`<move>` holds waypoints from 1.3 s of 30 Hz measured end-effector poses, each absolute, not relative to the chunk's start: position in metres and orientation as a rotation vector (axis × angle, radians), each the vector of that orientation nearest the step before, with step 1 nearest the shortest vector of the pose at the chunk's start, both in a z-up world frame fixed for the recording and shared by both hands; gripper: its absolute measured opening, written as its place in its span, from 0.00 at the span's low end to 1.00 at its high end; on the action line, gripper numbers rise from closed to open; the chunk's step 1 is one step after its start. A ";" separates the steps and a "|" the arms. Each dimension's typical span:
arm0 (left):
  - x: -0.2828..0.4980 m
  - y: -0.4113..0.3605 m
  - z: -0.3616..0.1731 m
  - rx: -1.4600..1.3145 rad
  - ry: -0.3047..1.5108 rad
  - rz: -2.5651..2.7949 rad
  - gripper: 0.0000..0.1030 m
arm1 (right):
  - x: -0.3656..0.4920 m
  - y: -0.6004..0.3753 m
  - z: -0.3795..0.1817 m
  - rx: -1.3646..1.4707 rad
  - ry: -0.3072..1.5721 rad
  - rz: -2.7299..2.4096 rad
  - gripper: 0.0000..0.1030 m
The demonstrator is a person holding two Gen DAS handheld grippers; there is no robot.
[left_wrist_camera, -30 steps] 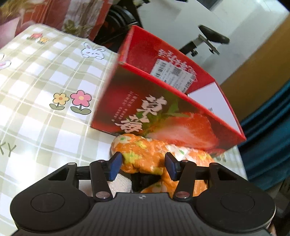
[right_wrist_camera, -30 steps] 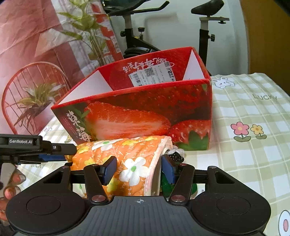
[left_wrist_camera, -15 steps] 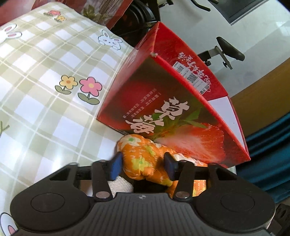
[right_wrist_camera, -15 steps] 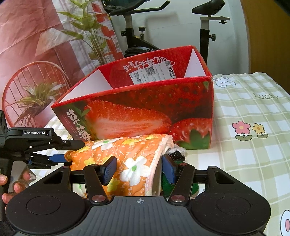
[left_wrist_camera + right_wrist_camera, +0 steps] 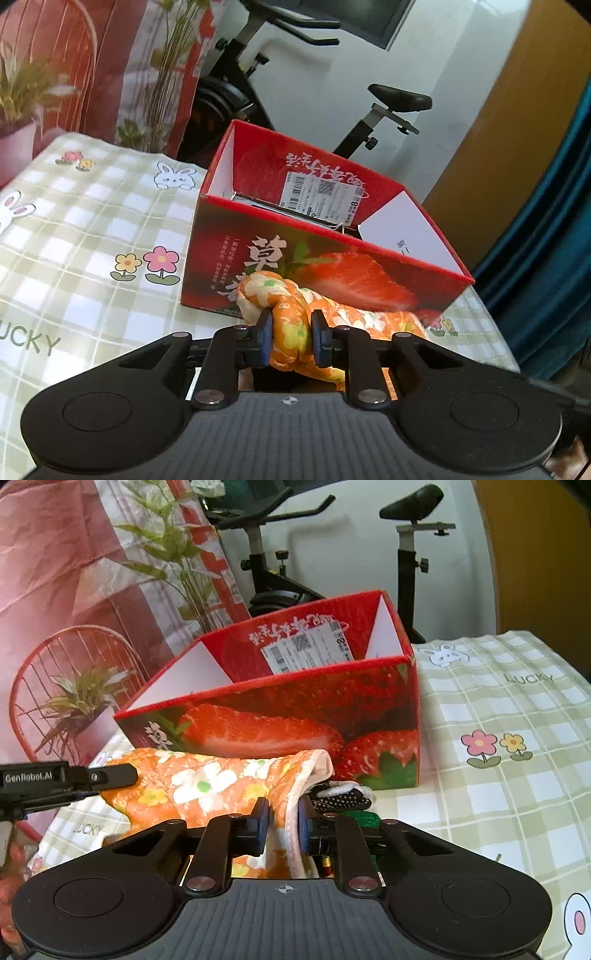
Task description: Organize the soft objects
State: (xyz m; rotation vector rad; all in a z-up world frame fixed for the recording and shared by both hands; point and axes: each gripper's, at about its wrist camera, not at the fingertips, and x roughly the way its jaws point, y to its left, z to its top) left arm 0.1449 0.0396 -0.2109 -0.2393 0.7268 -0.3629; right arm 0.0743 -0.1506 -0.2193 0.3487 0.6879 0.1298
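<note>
Both grippers have just been closing with cloth between the pads. Left gripper (image 5: 290,338) pinches one bunched end of the orange floral cloth (image 5: 221,786); right gripper (image 5: 282,825) pinches its pale-edged end. Probable reason: a two-point hold keeps the limp fabric spread for lifting into the strawberry box (image 5: 295,716). Cloth hangs just in front of the box, quilted, creased, white-and-yellow flowers.

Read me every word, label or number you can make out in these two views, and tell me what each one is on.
"LUCKY": tablecloth
"GenRobot.AI": left gripper
"草": box front, large character; the one below it is hidden by the cloth
"8": sticker inside the box; its barcode, QR code and fine print are too small to read
Small print columns on the box front and the upside-down script inside: unreadable
</note>
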 end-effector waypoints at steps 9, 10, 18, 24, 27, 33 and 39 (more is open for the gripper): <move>0.128 0.040 -0.228 -0.186 0.769 -0.336 0.21 | 0.066 -0.133 -0.216 0.292 0.680 0.189 0.08; 0.127 0.041 -0.229 -0.186 0.775 -0.334 0.21 | 0.065 -0.133 -0.216 0.290 0.682 0.188 0.08; 0.125 0.042 -0.236 -0.189 0.789 -0.326 0.21 | 0.064 -0.135 -0.223 0.305 0.708 0.168 0.11; 0.124 0.041 -0.238 -0.190 0.781 -0.318 0.21 | 0.064 -0.136 -0.224 0.310 0.702 0.180 0.09; 0.122 0.042 -0.235 -0.188 0.767 -0.319 0.21 | 0.062 -0.134 -0.219 0.306 0.683 0.188 0.08; 0.115 0.042 -0.222 -0.178 0.719 -0.329 0.21 | 0.058 -0.135 -0.206 0.297 0.643 0.194 0.07; 0.109 0.043 -0.198 -0.168 0.643 -0.338 0.21 | 0.055 -0.137 -0.185 0.283 0.582 0.201 0.07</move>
